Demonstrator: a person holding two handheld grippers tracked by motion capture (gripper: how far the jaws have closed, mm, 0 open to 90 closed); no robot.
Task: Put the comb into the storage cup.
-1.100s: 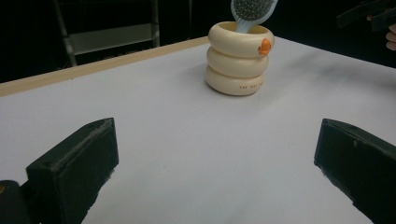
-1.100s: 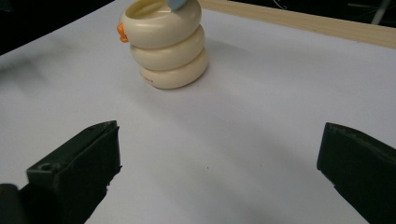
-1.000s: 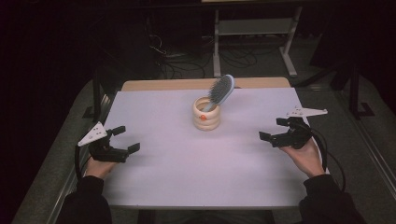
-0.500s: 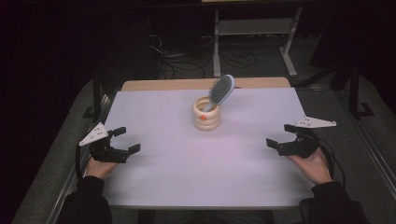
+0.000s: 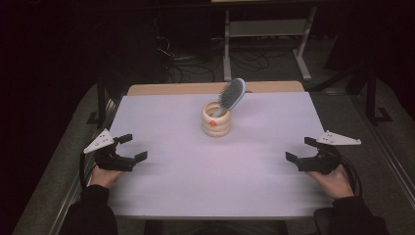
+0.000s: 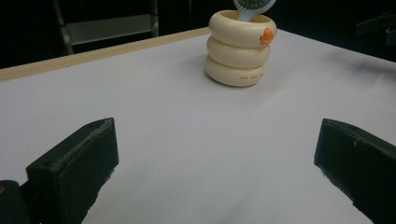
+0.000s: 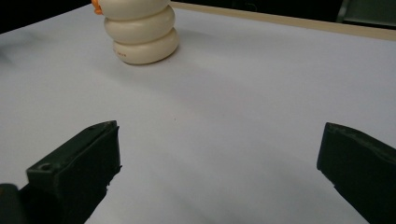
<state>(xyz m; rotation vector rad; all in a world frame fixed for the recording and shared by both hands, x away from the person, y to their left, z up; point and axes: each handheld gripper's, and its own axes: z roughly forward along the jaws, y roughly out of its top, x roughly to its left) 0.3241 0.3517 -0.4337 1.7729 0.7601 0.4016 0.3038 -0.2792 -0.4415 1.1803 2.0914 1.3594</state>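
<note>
A dark room surrounds the white desk [image 5: 195,196] — brush [image 5: 231,95] standing in the cream holder [image 5: 217,120]. Both tongs, left [image 5: 131,148] and right [image 5: 297,149], gape empty; the right has drawn back toward the edge.

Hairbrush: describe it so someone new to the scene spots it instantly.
On the white table, look past the middle toward the far edge for the cream holder shaped like three stacked rings with an orange mark. The hairbrush stands in it, pale blue, bristled head up, leaning right; it is the one item sticking out above the holder.
</note>
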